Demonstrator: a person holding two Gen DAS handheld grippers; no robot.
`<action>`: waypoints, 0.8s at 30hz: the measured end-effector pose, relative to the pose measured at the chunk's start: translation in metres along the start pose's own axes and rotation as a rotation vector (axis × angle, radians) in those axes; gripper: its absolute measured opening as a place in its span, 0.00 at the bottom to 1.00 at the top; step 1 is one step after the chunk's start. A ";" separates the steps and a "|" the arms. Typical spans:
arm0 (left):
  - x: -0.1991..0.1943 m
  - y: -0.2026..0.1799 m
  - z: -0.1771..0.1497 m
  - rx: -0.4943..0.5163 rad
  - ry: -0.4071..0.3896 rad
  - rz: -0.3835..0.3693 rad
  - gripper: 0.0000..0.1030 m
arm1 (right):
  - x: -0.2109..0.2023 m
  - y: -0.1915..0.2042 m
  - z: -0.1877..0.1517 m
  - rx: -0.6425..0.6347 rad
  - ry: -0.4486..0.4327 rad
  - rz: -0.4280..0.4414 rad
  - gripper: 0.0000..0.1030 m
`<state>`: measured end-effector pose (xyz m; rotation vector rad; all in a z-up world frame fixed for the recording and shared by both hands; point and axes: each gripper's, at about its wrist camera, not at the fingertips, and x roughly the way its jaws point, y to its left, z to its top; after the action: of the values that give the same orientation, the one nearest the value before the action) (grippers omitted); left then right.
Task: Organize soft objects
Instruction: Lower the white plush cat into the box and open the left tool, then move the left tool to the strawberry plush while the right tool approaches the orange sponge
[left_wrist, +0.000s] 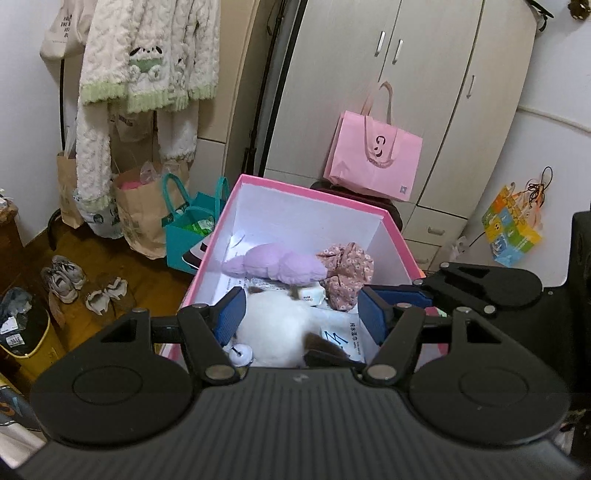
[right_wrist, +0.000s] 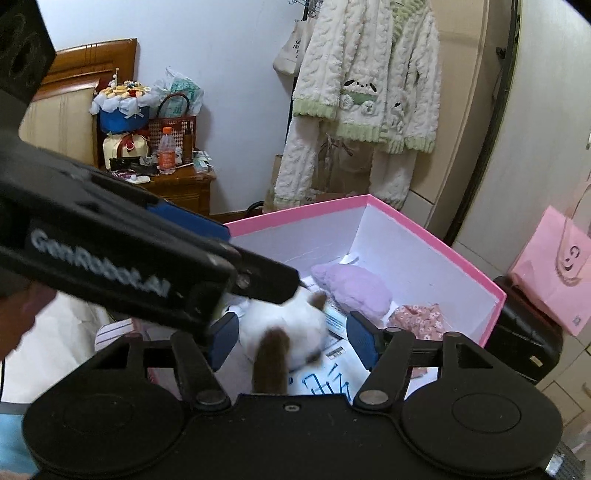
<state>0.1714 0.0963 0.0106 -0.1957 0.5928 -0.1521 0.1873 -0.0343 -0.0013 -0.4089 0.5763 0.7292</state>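
A pink box (left_wrist: 295, 188) with white inner walls holds a lilac plush (left_wrist: 275, 263), a floral pink fabric piece (left_wrist: 347, 271) and a white plush cat (left_wrist: 275, 328) with brown ears and tail. My left gripper (left_wrist: 299, 317) is open over the box, with the cat between its blue pads, not squeezed. My right gripper (right_wrist: 291, 336) is open too, with the cat (right_wrist: 291, 328) between its fingers and its brown tail toward the camera. The left gripper's body (right_wrist: 110, 258) crosses the right wrist view. The lilac plush (right_wrist: 354, 291) and floral fabric (right_wrist: 421, 319) lie beyond.
Paper packets (left_wrist: 343, 339) lie on the box floor. Shopping bags (left_wrist: 147, 214) and shoes (left_wrist: 62, 277) stand on the floor at left, a pink bag (left_wrist: 375, 158) hangs on the wardrobe. A fluffy robe (right_wrist: 369, 92) hangs nearby, a cluttered nightstand (right_wrist: 177, 181) at left.
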 end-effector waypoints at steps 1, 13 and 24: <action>-0.004 -0.001 0.000 0.005 -0.002 0.008 0.64 | -0.003 0.001 0.000 -0.002 0.004 -0.003 0.68; -0.067 -0.035 -0.004 0.147 -0.056 -0.012 0.70 | -0.059 0.007 -0.004 0.013 0.014 -0.067 0.68; -0.108 -0.074 -0.007 0.249 -0.035 -0.129 0.73 | -0.130 -0.007 -0.025 0.062 0.000 -0.087 0.68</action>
<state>0.0725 0.0450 0.0802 0.0045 0.5211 -0.3447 0.1054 -0.1180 0.0613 -0.3747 0.5764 0.6266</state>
